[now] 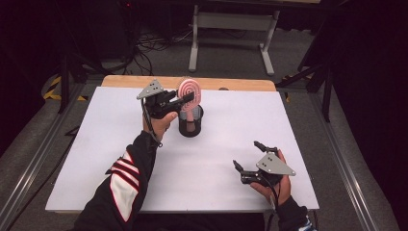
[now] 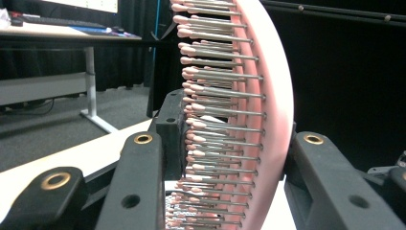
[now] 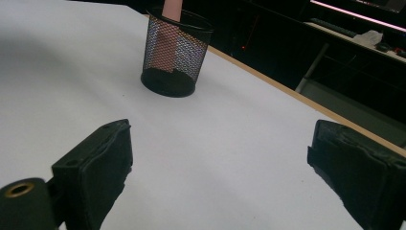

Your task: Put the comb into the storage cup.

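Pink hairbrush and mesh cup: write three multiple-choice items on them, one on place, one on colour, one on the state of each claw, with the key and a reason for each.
1. Where does the handle of the pink hairbrush sit?
A. flat on the white table
B. inside the black mesh cup
C. in the right claw

2. What colour is the mesh cup?
A. black
B. white
C. pink

3. How do the claws stand?
A. both open
B. left claw shut on the brush head, right claw open
C. left open, right shut on the cup

Key: 1 B, the pink handle shows through the mesh in the right gripper view; 2 A, dark wire throughout; 3 B, the left jaws bracket the bristled head, the right jaws stand wide over the bare table.
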`<state>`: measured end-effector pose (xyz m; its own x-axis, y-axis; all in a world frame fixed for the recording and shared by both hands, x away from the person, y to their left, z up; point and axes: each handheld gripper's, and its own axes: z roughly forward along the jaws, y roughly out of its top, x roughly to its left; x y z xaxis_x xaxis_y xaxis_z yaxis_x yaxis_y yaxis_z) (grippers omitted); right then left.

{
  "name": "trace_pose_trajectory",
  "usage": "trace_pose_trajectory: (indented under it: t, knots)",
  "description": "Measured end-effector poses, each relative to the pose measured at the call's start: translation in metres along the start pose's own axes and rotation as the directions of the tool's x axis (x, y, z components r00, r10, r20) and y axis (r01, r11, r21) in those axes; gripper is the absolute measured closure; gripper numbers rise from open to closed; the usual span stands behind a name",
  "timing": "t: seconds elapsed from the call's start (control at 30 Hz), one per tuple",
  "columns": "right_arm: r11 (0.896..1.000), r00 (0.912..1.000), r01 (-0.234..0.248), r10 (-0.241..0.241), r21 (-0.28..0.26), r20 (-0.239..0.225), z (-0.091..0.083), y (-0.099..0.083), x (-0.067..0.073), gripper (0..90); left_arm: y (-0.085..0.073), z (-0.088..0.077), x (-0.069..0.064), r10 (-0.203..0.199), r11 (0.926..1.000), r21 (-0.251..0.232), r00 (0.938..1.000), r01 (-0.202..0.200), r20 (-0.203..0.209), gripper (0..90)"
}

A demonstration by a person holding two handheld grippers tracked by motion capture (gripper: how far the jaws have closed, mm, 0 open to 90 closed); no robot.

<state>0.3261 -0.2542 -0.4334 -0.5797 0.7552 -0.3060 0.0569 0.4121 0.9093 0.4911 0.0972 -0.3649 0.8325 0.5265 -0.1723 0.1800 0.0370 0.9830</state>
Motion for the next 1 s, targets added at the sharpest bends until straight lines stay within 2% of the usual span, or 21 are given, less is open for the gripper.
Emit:
trace_pose_trajectory:
  t: [0.13, 0.57, 0.7, 0.9, 1.0]
  knots:
    - [1.000, 1.0000, 0.000, 0.000, 0.003, -0.001, 0.001, 0.000, 0.001, 8.6, -0.002, -0.001, 0.002, -0.016, 0.9999, -0.001, 0.9999, 0.016, -0.001, 62.4]
    - [1.000, 1.0000, 0.005, -0.005, 0.008, -0.005, 0.001, -0.001, 0.002, 8.8, -0.012, 0.002, 0.002, -0.027, 0.9994, 0.021, 0.9996, 0.027, -0.006, 62.1]
    - [1.000, 1.0000, 0.005, -0.005, 0.009, -0.005, 0.001, -0.001, 0.002, 8.8, -0.015, 0.002, 0.003, -0.037, 0.9992, 0.014, 0.9993, 0.038, -0.006, 62.0]
    - [1.000, 0.9999, 0.009, -0.009, 0.013, -0.008, 0.002, -0.001, 0.002, 8.8, -0.015, 0.002, 0.003, -0.032, 0.9993, 0.017, 0.9995, 0.032, -0.008, 61.9]
    - [1.000, 0.9999, 0.012, -0.012, 0.015, -0.009, 0.002, -0.001, 0.003, 8.8, -0.016, 0.001, 0.005, -0.044, 0.9990, 0.009, 0.9990, 0.045, -0.008, 61.7]
